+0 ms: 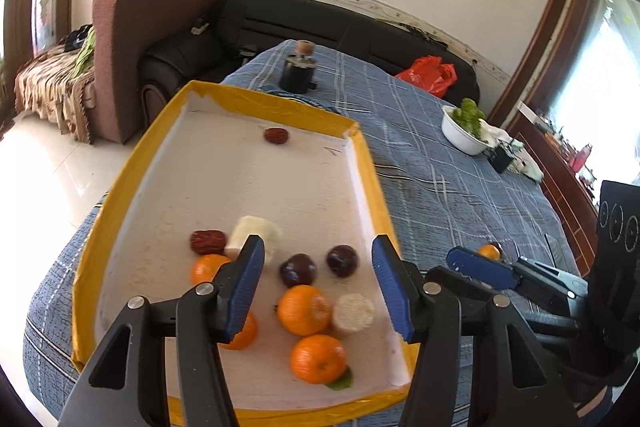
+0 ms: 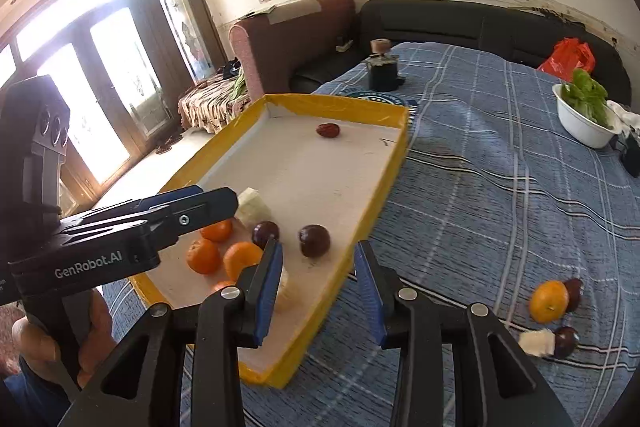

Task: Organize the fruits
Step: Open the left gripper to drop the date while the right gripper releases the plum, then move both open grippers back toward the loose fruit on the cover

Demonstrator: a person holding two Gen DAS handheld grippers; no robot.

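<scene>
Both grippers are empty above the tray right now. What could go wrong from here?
1. The oranges and plums lie packed at the tray's near end; dropping another there may knock one rolling.
2. The loose orange and plum on the tablecloth could roll if nudged.
3. The left gripper and right gripper hang close together and might collide.

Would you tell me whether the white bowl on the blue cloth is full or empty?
Not empty: green leafy vegetables stick up above the rim of the white bowl. How full it is, I cannot tell.
</scene>
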